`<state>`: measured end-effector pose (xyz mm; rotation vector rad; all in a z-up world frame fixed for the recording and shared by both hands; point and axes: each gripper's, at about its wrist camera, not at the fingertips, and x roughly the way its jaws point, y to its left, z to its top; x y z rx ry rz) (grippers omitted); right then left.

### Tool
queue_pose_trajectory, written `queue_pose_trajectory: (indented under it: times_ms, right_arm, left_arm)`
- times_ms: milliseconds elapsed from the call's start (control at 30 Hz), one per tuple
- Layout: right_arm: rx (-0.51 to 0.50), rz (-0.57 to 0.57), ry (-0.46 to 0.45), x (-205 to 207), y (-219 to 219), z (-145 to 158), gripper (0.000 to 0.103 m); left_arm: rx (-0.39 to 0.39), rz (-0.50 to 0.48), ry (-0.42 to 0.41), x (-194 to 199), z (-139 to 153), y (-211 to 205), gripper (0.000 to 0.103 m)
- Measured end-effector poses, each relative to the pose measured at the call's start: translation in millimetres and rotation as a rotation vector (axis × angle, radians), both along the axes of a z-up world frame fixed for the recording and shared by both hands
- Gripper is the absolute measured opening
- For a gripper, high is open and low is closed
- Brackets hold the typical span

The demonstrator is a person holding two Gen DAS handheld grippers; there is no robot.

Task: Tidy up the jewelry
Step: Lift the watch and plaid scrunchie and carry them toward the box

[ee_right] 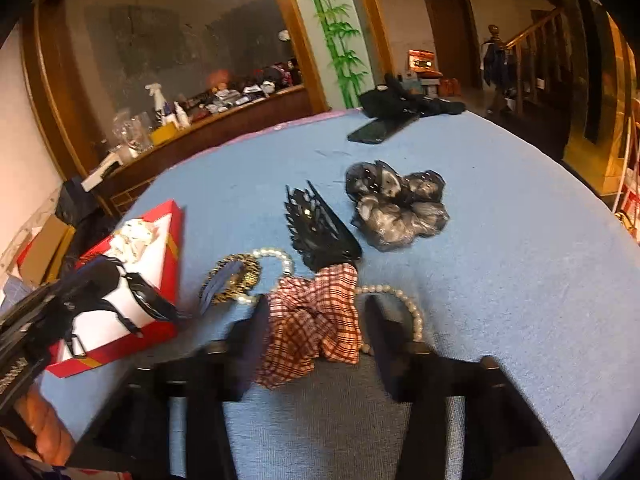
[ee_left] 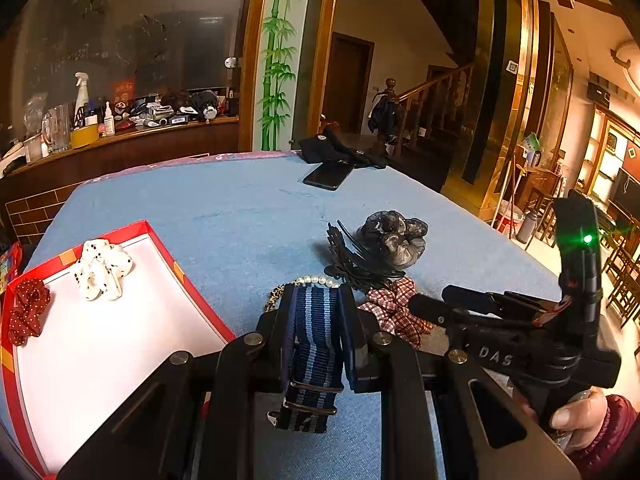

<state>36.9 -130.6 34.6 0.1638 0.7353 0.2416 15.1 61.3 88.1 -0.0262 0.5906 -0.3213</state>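
My left gripper point(ee_left: 316, 300) is shut on a blue striped strap point(ee_left: 314, 356), held above the blue cloth just right of the red box point(ee_left: 192, 292). The box holds a white dotted scrunchie point(ee_left: 102, 270) and a red dotted scrunchie point(ee_left: 28, 312). My right gripper point(ee_right: 316, 312) is open, its fingers either side of the red plaid scrunchie point(ee_right: 316, 320) on the cloth. A black hair claw point(ee_right: 320, 228), grey-black scrunchie point(ee_right: 396, 204), pearl bracelet point(ee_right: 412, 308) and gold bracelet point(ee_right: 236, 276) lie around it.
A black phone point(ee_left: 328, 174) and black cloth point(ee_left: 344, 148) lie at the table's far side. The table is covered in blue cloth point(ee_right: 500, 240). A cluttered wooden counter point(ee_left: 120, 128) stands behind; a staircase is at the back right.
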Motion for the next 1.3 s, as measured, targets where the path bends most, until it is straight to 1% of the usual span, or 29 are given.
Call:
queue_pose_trajectory:
  times_ms: [67,233,267,300,333,367,500,633,733,867,1300]
  right_arm:
    - [-0.014,0.014,0.007,0,3,-3,0.056]
    - [-0.101,0.059,0.059,8,25,-20,0.055]
    - [-0.121,0.069,0.064,9,29,-23,0.036]
    - [-0.141,0.071,0.065,9,32,-26,0.015]
    - [-0.171,0.07,0.06,8,34,-27,0.015]
    - [-0.169,0.067,0.055,8,33,-27,0.011]
    - [-0.11,0.027,-0.023,-2,18,-12,0.01]
    - [-0.071,0.007,-0.071,-8,11,-1,0.01]
    - [-0.054,0.008,-0.075,-8,9,1,0.01]
    - [-0.057,0.011,-0.087,-9,10,4,0.01]
    - [-0.061,0.015,-0.084,-10,12,3,0.01]
  left_arm:
    - [-0.003,-0.002,0.005,0,0,0,0.019]
    - [-0.003,-0.008,0.012,0,-1,-1,0.019]
    - [-0.001,-0.009,0.01,-1,0,-1,0.019]
    - [0.001,-0.007,0.007,-1,0,-1,0.019]
    - [-0.001,-0.007,0.006,-1,0,-1,0.019]
    - [-0.002,-0.008,0.006,-1,0,-1,0.019]
    - [-0.005,-0.001,0.006,0,0,1,0.019]
    - [-0.004,0.002,0.003,0,0,0,0.019]
    - [-0.002,0.002,0.002,0,0,1,0.019]
    - [-0.005,0.009,-0.005,-1,1,3,0.019]
    - [-0.002,0.03,-0.021,-2,5,7,0.019]
